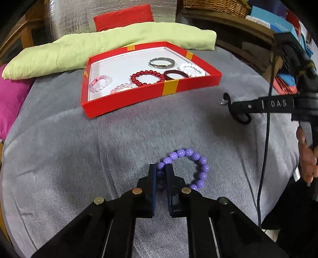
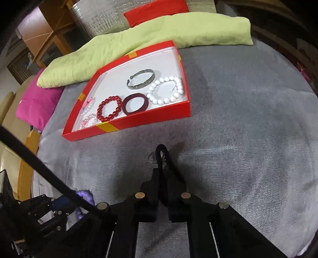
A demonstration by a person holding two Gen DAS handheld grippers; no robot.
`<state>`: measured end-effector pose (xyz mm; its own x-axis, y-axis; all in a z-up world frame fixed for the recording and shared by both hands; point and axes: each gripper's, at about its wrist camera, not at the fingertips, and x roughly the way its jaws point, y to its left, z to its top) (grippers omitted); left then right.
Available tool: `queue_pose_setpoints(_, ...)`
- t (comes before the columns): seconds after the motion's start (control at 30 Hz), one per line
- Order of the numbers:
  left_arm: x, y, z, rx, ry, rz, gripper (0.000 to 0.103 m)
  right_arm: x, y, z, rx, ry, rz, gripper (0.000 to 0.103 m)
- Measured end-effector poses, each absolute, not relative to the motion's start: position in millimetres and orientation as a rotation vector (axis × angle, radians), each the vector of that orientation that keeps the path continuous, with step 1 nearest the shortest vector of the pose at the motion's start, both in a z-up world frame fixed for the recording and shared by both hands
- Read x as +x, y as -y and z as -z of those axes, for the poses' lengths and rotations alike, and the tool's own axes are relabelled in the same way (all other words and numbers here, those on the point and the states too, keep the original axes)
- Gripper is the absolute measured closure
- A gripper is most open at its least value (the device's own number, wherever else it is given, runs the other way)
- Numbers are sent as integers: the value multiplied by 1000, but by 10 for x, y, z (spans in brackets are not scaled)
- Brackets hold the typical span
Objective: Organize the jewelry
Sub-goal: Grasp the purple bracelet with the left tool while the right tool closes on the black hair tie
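Note:
My left gripper (image 1: 161,168) is shut on a purple bead bracelet (image 1: 195,158), which hangs over the grey cloth; a bit of it shows in the right wrist view (image 2: 86,195). My right gripper (image 2: 164,168) is shut on a black hair tie (image 2: 159,153); from the left wrist view the same gripper (image 1: 236,108) holds the black loop (image 1: 243,119) above the cloth, right of the tray. The red tray (image 1: 129,101) (image 2: 151,119) holds a silver bangle (image 2: 141,80), a white bead bracelet (image 2: 167,90), a dark red band (image 2: 136,104), a red bead bracelet (image 2: 109,111) and pink bead bracelets (image 1: 99,84).
A green cushion (image 1: 79,47) lies behind the tray, with a red cushion (image 1: 123,16) behind it and a pink cushion (image 2: 37,104) at the left. A wicker basket (image 1: 216,7) and shelves stand at the back right. A black cable (image 1: 264,158) hangs at the right.

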<state>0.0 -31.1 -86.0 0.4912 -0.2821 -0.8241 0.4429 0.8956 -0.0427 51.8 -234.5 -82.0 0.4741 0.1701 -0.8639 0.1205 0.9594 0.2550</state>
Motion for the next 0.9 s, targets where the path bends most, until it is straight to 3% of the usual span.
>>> queue_pose_setpoints(0.47,171,172,648,119,-870,364,93,494,2530,597,399,-1017,-22,94)
queue_pose_setpoints(0.5,179,168,639,118,-866,355,93,497,2537,593,401,-1016,-17,82)
queue_pose_setpoints(0.53,179,161,631,116,-863,348,93,501,2540,594,401,-1017,-9,64)
queue_pose_setpoints(0.6,193,166,618,120,-855,330,93,515,2523,614,395,-1026,-7,42)
queue_pose_setpoints(0.7,201,159,604,115,-851,318,93,537,2423,651,342,-1029,-25,42)
queue_pose_setpoints(0.77,204,148,598,108,-853,311,93,578,2343,741,292,-1070,-15,49)
queue_pose_setpoints(0.83,201,142,595,104,-855,310,93,626,2291,891,269,-1140,-8,72)
queue_pose_setpoints(0.87,203,139,593,103,-854,311,93,625,2266,908,237,-1140,9,77)
queue_pose_setpoints(0.9,208,136,594,102,-854,311,93,616,2237,882,199,-1125,19,90)
